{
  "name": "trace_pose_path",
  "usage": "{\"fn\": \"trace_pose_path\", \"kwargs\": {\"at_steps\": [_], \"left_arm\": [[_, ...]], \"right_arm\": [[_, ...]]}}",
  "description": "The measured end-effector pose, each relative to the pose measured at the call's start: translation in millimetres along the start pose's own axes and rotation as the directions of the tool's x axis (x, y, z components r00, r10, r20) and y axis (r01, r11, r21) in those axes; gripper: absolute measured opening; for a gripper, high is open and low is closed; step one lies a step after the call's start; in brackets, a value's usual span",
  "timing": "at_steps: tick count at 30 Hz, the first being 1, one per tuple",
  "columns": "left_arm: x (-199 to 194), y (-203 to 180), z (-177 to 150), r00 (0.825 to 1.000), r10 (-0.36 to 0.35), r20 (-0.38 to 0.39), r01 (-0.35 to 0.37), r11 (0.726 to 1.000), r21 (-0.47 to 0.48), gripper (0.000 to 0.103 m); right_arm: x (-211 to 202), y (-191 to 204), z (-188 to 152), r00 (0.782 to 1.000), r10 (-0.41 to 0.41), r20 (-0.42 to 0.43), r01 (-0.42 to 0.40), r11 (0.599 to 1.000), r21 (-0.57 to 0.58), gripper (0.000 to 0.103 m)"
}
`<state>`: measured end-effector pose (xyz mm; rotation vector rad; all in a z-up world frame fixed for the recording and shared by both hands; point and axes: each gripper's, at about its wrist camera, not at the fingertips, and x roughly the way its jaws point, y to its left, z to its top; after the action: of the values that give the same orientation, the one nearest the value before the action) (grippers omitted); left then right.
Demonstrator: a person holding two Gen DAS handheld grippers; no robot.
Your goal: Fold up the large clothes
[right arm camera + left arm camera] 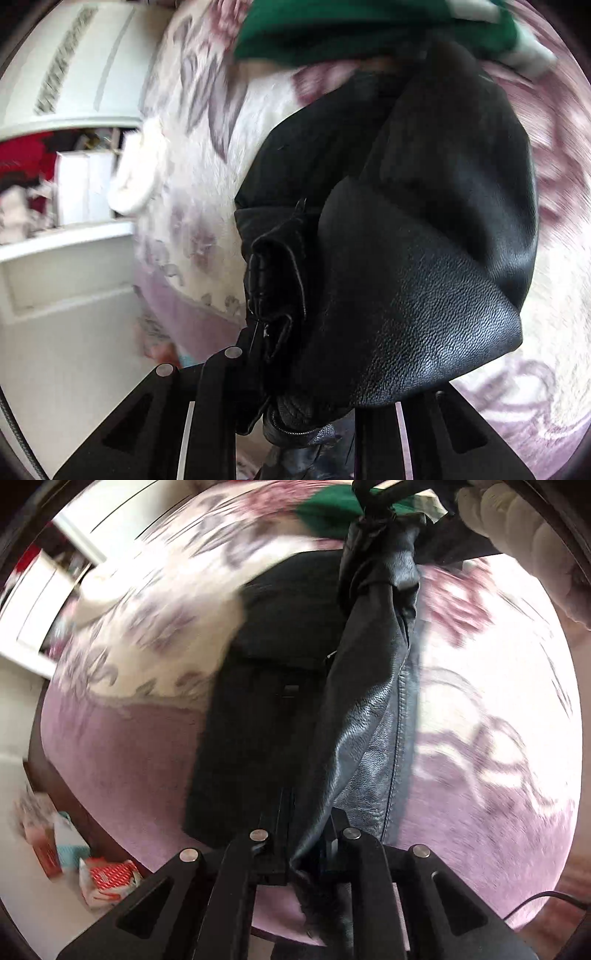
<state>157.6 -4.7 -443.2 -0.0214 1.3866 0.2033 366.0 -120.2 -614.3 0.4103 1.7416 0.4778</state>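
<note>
Black leather jacket (369, 716) hangs bunched over the floral bed (122, 738), both the left gripper (308, 849) and right gripper (295, 398) with jaws clamped on it, mid-lift; next, I'd judge, spreading it flat.

No text, label, brand or number can be read in either view; the red-and-white packages (110, 880) on the floor carry a print too blurred to make out.

Sunlit floral bedspread (498, 720), white shelving (74, 192)
</note>
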Motion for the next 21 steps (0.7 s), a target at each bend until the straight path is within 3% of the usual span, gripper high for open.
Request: {"fn": "trace_pose_path", "kwargs": {"at_steps": [2,4,7,9,12,16,19,20,21], "left_arm": [[21,36,2,1.000,-0.010,-0.018,0.009,0.998,-0.059,0.011],[48,70,1,0.997,-0.064,-0.049,0.058,0.992,-0.111,0.013],[82,107,-5,0.980,-0.180,-0.086,0.164,0.971,-0.173,0.017],[92,127,-12,0.962,-0.255,-0.093,0.231,0.949,-0.213,0.022],[100,150,-30,0.944,-0.315,-0.103,0.280,0.924,-0.260,0.027],[101,178,-51,0.915,-0.385,-0.121,0.332,0.889,-0.315,0.031],[89,193,-53,0.897,-0.427,-0.114,0.374,0.871,-0.317,0.029],[82,199,-50,0.896,-0.434,-0.097,0.387,0.868,-0.313,0.029],[77,203,-46,0.897,-0.434,-0.081,0.391,0.866,-0.310,0.029]], "right_arm": [[38,29,17,0.997,-0.076,-0.011,0.076,0.997,0.019,0.023],[74,46,29,0.986,-0.165,-0.034,0.165,0.986,0.015,0.023],[120,63,36,0.966,-0.239,-0.096,0.243,0.970,0.021,0.049],[129,75,38,0.977,-0.180,-0.112,0.183,0.983,0.023,0.076],[124,89,32,0.989,-0.045,-0.139,0.044,0.999,-0.011,0.082],[93,83,28,0.988,0.103,-0.117,-0.103,0.995,0.011,0.082],[64,60,23,0.987,0.158,-0.028,-0.155,0.985,0.075,0.077],[64,54,22,0.988,0.153,-0.014,-0.151,0.985,0.087,0.061],[70,50,21,0.991,0.128,-0.031,-0.125,0.989,0.085,0.036]]}}
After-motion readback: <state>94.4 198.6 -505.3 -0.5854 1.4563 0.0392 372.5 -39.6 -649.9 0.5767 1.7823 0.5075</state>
